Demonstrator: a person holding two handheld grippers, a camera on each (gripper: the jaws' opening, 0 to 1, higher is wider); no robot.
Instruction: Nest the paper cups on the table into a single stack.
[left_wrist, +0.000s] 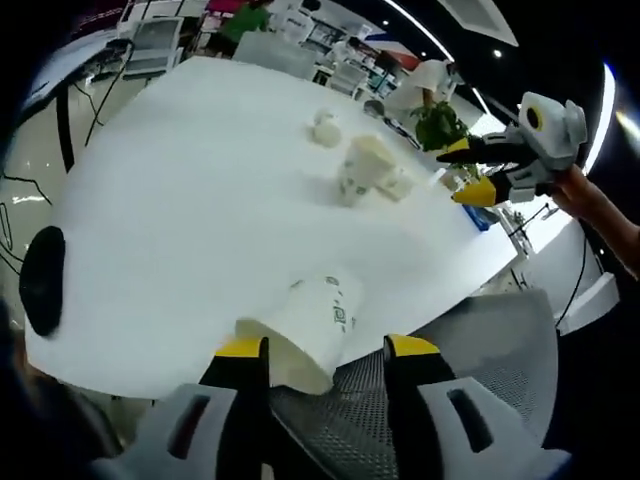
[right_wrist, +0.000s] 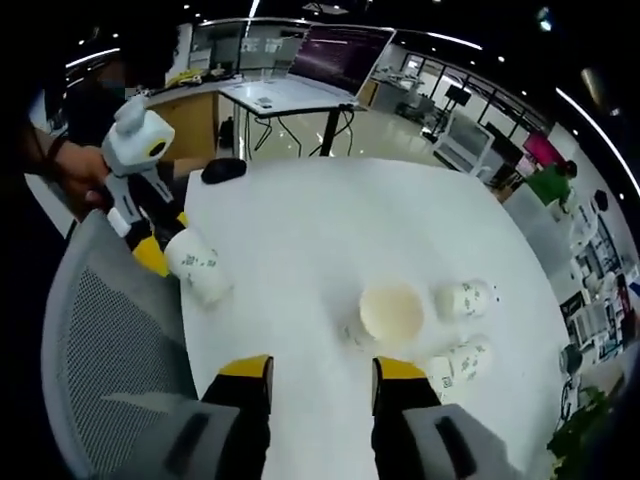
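1. Firstly, in the left gripper view, the left gripper (left_wrist: 325, 352) rises from the bottom with its yellow-tipped jaws spread apart. A paper cup (left_wrist: 305, 335) lies on its side between them at the near edge of the white bench (left_wrist: 200, 200), its open mouth facing the camera; whether the jaws touch it cannot be told.
2. Farther across the bench stands a cluster of cups (left_wrist: 368, 170), with a smaller cup (left_wrist: 326, 129) just beyond it.
3. The right gripper (left_wrist: 470, 170) enters from the right, held by a hand (left_wrist: 580, 190), its jaws parted and empty. A grey mesh chair (left_wrist: 480, 350) sits below the bench edge.
4. In the right gripper view, the right gripper (right_wrist: 315, 368) has its jaws open, holding nothing, above the bench (right_wrist: 330, 220).
5. An upright cup (right_wrist: 391, 312) stands just ahead of the jaws, mouth up. Two cups (right_wrist: 462, 300) lie on their sides beside it to the right.
6. At the left, the left gripper (right_wrist: 165, 245) has the tipped cup (right_wrist: 197, 265) at its jaws, over the mesh chair (right_wrist: 110, 330).
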